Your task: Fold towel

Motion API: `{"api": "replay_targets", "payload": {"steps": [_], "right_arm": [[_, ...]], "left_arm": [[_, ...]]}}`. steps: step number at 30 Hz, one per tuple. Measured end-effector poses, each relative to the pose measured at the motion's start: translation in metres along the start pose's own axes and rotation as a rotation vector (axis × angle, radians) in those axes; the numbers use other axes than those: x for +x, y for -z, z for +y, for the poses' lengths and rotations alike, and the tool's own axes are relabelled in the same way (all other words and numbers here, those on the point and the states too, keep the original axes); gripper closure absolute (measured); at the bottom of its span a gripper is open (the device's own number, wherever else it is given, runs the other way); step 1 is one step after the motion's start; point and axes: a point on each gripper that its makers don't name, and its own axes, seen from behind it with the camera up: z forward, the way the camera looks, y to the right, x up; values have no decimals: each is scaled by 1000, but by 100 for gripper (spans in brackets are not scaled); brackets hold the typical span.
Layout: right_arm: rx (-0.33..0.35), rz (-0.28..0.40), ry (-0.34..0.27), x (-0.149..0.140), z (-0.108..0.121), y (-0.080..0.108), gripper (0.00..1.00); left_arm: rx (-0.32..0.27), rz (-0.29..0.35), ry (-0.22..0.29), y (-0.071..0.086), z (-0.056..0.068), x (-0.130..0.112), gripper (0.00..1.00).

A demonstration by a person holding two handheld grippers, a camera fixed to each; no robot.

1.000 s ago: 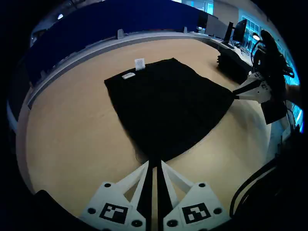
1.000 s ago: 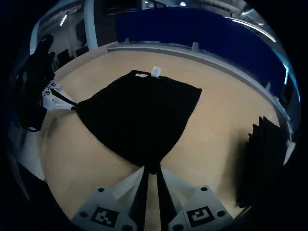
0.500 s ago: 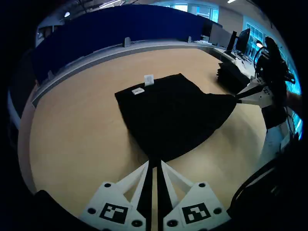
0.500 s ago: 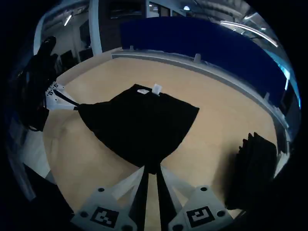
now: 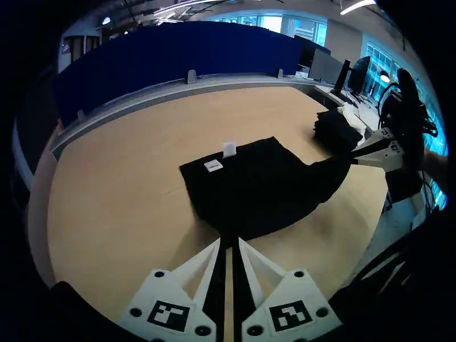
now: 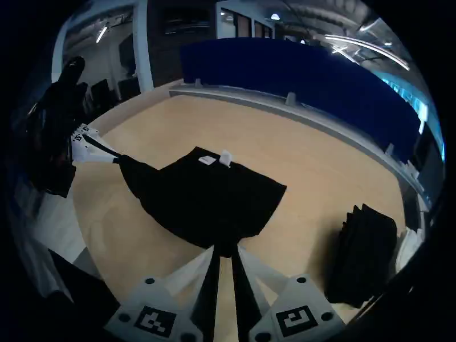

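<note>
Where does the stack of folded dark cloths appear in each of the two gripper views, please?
Left gripper view: the stack of folded dark cloths lies at upper right, past the black towel.
Right gripper view: the stack lies at lower right, to the right of the towel.
Shared landmark: the upright white tag at the towel's far edge, above centre in both views.

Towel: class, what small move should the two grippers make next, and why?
Probably carry both corners forward toward the far edge by the white tag. The left gripper and right gripper each pinch a near corner of the towel, raised off the table, while the far edge lies flat.
</note>
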Motion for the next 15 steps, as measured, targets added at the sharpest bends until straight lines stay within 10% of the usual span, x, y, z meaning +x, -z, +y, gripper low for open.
{"api": "replay_targets", "payload": {"steps": [15], "right_arm": [[-4, 2, 9, 5, 6, 5, 86]], "left_arm": [[5, 9, 16, 4, 3, 3, 93]]}}
